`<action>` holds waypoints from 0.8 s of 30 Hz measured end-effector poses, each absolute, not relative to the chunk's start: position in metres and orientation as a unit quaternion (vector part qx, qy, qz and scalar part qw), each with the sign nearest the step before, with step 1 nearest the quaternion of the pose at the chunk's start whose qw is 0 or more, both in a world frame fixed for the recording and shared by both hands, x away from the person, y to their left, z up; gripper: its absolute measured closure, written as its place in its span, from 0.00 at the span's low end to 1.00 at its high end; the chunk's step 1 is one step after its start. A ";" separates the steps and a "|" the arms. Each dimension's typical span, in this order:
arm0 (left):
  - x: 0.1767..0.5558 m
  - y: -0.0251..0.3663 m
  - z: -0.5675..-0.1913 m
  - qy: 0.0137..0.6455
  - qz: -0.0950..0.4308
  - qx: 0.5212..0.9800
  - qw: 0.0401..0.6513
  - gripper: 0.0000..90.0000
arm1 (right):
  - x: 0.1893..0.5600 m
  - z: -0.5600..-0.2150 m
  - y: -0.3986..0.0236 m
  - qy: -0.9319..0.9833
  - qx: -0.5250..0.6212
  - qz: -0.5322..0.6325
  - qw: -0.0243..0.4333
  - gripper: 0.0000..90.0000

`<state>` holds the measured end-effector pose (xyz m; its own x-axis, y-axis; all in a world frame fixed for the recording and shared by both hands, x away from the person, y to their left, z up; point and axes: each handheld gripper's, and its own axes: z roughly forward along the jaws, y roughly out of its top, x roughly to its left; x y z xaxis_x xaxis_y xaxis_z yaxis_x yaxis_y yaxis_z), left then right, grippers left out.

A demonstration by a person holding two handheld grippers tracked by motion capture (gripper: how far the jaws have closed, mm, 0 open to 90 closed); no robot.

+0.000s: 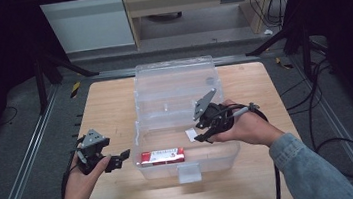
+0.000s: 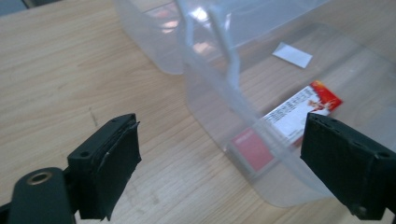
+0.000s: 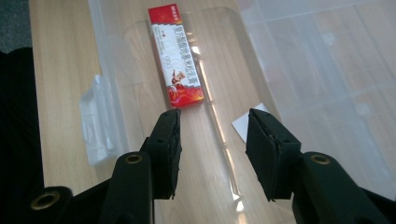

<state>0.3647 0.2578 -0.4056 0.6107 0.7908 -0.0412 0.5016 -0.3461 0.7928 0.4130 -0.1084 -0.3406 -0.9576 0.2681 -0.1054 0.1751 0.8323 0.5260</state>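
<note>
A clear plastic box (image 1: pixel 147 128) stands open mid-table, its lid (image 1: pixel 175 79) tipped back. A red and white carton (image 1: pixel 161 156) lies flat on the box floor near the front wall; the left gripper view shows it through the wall (image 2: pixel 289 119), and it also lies ahead of the jaws in the right gripper view (image 3: pixel 177 60). My left gripper (image 1: pixel 120 160) hovers just left of the box's front corner, open, nothing between its pads (image 2: pixel 219 154). My right gripper (image 1: pixel 202 132) hangs over the box interior on the right, open and empty (image 3: pixel 212 140).
A small white slip (image 1: pixel 191 135) lies on the box floor near the right gripper. The box's front latch (image 1: pixel 189 172) sticks out toward the table's near edge. Bare wooden table (image 1: pixel 109 102) surrounds the box. Cables (image 1: pixel 327 112) run along the floor at right.
</note>
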 end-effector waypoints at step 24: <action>0.348 0.188 -0.371 0.244 0.161 0.884 0.365 0.26 | 0.441 -0.309 -0.155 0.938 0.192 0.261 0.126 0.48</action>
<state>0.3476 0.1881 -0.3706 0.8291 0.5489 0.1064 0.3144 -0.6150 0.7231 0.4415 -0.1546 -0.3092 -0.8946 0.4258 -0.1355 0.2949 0.7903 0.5371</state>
